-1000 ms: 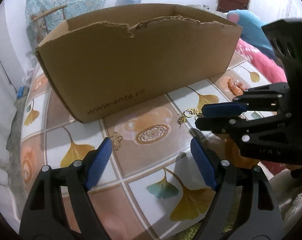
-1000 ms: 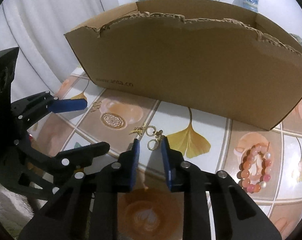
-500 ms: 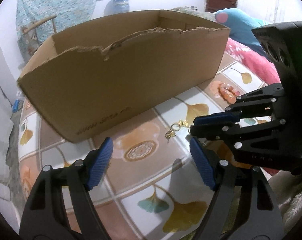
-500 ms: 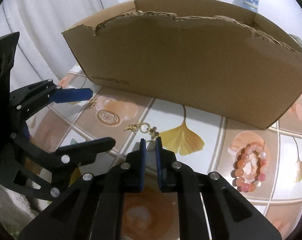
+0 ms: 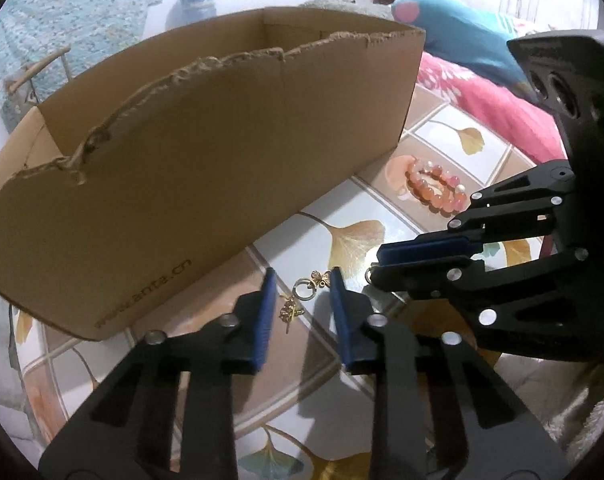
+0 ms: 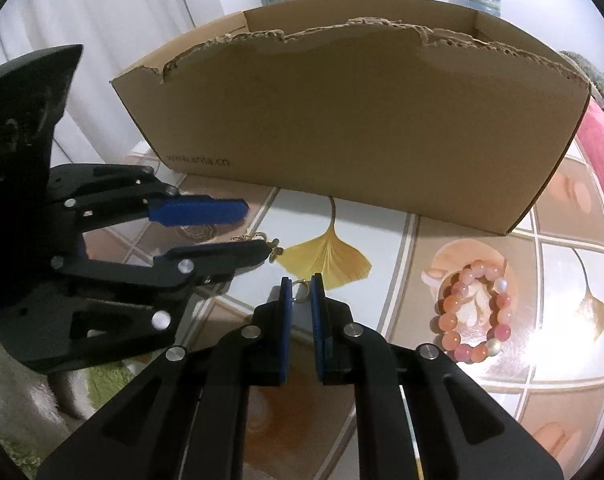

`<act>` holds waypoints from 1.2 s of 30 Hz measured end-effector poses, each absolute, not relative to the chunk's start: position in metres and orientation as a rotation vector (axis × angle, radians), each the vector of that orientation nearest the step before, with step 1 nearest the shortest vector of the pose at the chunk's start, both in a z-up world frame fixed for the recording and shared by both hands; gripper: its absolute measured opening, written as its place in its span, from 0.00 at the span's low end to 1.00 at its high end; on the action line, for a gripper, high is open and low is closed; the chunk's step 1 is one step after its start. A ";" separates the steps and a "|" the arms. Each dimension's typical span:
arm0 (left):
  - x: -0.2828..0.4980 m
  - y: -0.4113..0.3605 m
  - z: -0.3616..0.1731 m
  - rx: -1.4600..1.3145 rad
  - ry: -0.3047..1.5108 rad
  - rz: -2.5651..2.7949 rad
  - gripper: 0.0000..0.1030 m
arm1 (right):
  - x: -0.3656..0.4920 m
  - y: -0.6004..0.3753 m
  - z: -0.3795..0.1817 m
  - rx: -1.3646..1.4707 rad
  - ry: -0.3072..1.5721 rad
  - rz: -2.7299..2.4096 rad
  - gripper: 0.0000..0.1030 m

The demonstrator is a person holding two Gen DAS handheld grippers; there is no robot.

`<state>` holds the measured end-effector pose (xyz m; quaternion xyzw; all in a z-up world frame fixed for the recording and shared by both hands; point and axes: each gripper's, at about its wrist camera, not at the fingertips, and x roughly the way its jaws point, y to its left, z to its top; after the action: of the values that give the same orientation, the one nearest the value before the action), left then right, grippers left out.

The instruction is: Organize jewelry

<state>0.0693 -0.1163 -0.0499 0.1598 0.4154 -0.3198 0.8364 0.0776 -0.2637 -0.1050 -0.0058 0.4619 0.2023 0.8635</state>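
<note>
A gold earring (image 5: 299, 300) with a ring and dangling charm lies on the patterned table between the blue pads of my left gripper (image 5: 302, 280), whose jaws are partly open around it. My right gripper (image 6: 300, 286) is shut on a second gold earring (image 6: 300, 292); its small ring shows between the pads. In the left wrist view the right gripper (image 5: 376, 264) sits just right of the left one. The open brown cardboard box (image 5: 205, 168) stands right behind; it also shows in the right wrist view (image 6: 362, 128).
A pink and orange bead bracelet (image 6: 472, 312) lies on the table to the right, also in the left wrist view (image 5: 436, 190). A pink blanket (image 5: 482, 96) and a blue plush (image 5: 450, 36) lie beyond the table's right edge.
My left gripper moved right, over the first earring, and narrowed its jaws around it. My right gripper closed on the second earring and holds it.
</note>
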 end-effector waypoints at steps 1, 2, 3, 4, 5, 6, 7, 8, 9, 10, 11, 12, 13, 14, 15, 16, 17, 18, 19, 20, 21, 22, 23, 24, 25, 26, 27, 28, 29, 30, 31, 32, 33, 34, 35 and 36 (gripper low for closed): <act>0.070 -0.117 -0.051 0.350 0.885 -0.676 0.19 | 0.076 -0.267 -0.105 -0.008 0.967 0.427 0.09; 0.070 -0.119 -0.052 0.361 0.890 -0.676 0.17 | 0.076 -0.265 -0.106 -0.004 0.965 0.429 0.09; 0.070 -0.120 -0.053 0.370 0.894 -0.678 0.17 | 0.074 -0.272 -0.104 -0.001 0.964 0.432 0.09; 0.069 -0.120 -0.053 0.375 0.897 -0.680 0.16 | 0.074 -0.272 -0.104 0.003 0.962 0.434 0.09; 0.069 -0.120 -0.053 0.384 0.898 -0.681 0.16 | 0.074 -0.272 -0.105 0.006 0.961 0.436 0.09; 0.069 -0.121 -0.053 0.390 0.899 -0.682 0.15 | 0.074 -0.272 -0.105 0.009 0.960 0.437 0.09; 0.069 -0.122 -0.053 0.394 0.899 -0.683 0.15 | 0.074 -0.272 -0.105 0.011 0.960 0.438 0.09; 0.069 -0.123 -0.053 0.401 0.901 -0.684 0.15 | 0.074 -0.272 -0.105 0.013 0.959 0.439 0.09; 0.069 -0.123 -0.053 0.404 0.902 -0.686 0.15 | 0.074 -0.271 -0.105 0.013 0.958 0.440 0.09; 0.069 -0.123 -0.053 0.406 0.904 -0.687 0.15 | 0.075 -0.270 -0.105 0.013 0.957 0.441 0.09; 0.069 -0.121 -0.052 0.408 0.906 -0.690 0.15 | 0.075 -0.269 -0.105 0.014 0.957 0.443 0.09; 0.070 -0.121 -0.052 0.409 0.907 -0.692 0.14 | 0.076 -0.269 -0.105 0.014 0.956 0.443 0.09; 0.070 -0.120 -0.051 0.409 0.910 -0.697 0.13 | 0.076 -0.269 -0.105 0.014 0.956 0.443 0.09; 0.070 -0.120 -0.051 0.406 0.912 -0.701 0.11 | 0.076 -0.270 -0.105 0.013 0.955 0.444 0.09; 0.071 -0.120 -0.051 0.403 0.914 -0.703 0.11 | 0.076 -0.269 -0.105 0.013 0.954 0.445 0.08; 0.071 -0.121 -0.051 0.403 0.914 -0.703 0.11 | 0.076 -0.270 -0.106 0.016 0.955 0.445 0.08; 0.072 -0.121 -0.051 0.405 0.914 -0.704 0.11 | 0.076 -0.270 -0.106 0.019 0.955 0.446 0.08; 0.072 -0.122 -0.051 0.405 0.914 -0.704 0.11 | 0.076 -0.270 -0.105 0.020 0.955 0.446 0.07; 0.072 -0.123 -0.051 0.404 0.914 -0.703 0.11 | 0.076 -0.271 -0.105 0.020 0.954 0.448 0.07; 0.072 -0.123 -0.051 0.403 0.914 -0.702 0.11 | 0.075 -0.271 -0.105 0.020 0.953 0.448 0.07; 0.072 -0.123 -0.051 0.404 0.913 -0.700 0.11 | 0.075 -0.272 -0.105 0.020 0.953 0.449 0.07; 0.071 -0.124 -0.052 0.406 0.911 -0.699 0.11 | 0.075 -0.272 -0.105 0.021 0.953 0.449 0.07; 0.071 -0.125 -0.052 0.407 0.909 -0.696 0.11 | 0.075 -0.272 -0.105 0.023 0.954 0.450 0.07; 0.070 -0.125 -0.052 0.407 0.905 -0.694 0.11 | 0.076 -0.272 -0.105 0.025 0.954 0.452 0.06; 0.070 -0.125 -0.051 0.407 0.901 -0.693 0.11 | 0.075 -0.273 -0.105 0.029 0.954 0.455 0.06; 0.070 -0.124 -0.050 0.404 0.897 -0.692 0.11 | 0.075 -0.273 -0.105 0.029 0.954 0.457 0.06; 0.069 -0.123 -0.048 0.400 0.894 -0.692 0.11 | 0.074 -0.273 -0.104 0.029 0.952 0.459 0.06; 0.068 -0.123 -0.046 0.397 0.889 -0.691 0.11 | 0.073 -0.273 -0.104 0.029 0.949 0.460 0.06; 0.067 -0.122 -0.045 0.396 0.885 -0.691 0.11 | 0.073 -0.274 -0.103 0.030 0.947 0.462 0.06; 0.066 -0.121 -0.043 0.395 0.882 -0.690 0.11 | 0.072 -0.274 -0.102 0.030 0.944 0.464 0.06; 0.066 -0.121 -0.042 0.395 0.880 -0.690 0.11 | 0.071 -0.274 -0.102 0.029 0.940 0.464 0.06; 0.065 -0.121 -0.040 0.393 0.877 -0.690 0.11 | 0.070 -0.274 -0.100 0.028 0.936 0.466 0.06; 0.063 -0.120 -0.038 0.391 0.871 -0.687 0.11 | 0.068 -0.274 -0.099 0.026 0.932 0.467 0.06; 0.063 -0.119 -0.037 0.389 0.869 -0.686 0.11 | 0.067 -0.274 -0.098 0.026 0.928 0.468 0.06; 0.062 -0.118 -0.035 0.387 0.867 -0.683 0.11 | 0.065 -0.274 -0.097 0.025 0.926 0.470 0.06; 0.062 -0.117 -0.035 0.386 0.866 -0.681 0.11 | 0.064 -0.274 -0.096 0.025 0.924 0.472 0.06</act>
<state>0.0619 -0.1168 -0.0345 0.1824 0.4089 -0.3213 0.8345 0.0644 -0.2744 -0.0963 0.0118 0.4416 0.2256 0.8683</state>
